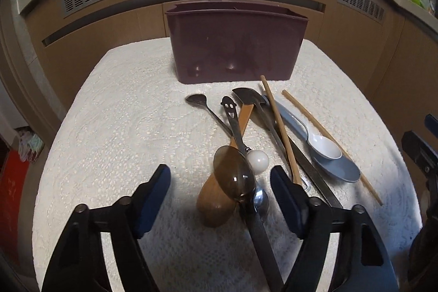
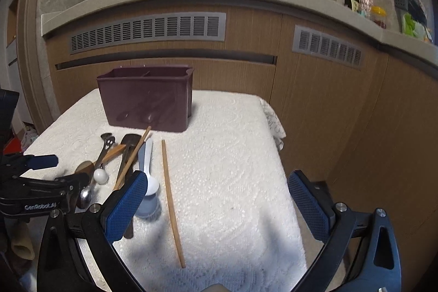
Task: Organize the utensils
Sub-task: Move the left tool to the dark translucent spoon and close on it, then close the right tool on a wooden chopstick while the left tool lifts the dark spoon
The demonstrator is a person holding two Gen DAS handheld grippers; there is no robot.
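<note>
A dark flat-bladed utensil (image 1: 262, 242) runs off the bottom edge of the left wrist view, the dark maroon plastic holder's (image 2: 145, 100) interior stays hidden behind its front wall, and the countertop bottles (image 2: 366, 4) at upper right are too small to identify.

The white-clothed surface (image 2: 232, 168) lies bare right of the lone chopstick (image 2: 171, 199). Left of it, the crossed utensil pile (image 1: 246, 144) blocks passage; the maroon holder (image 1: 235, 43) closes the far edge.
</note>
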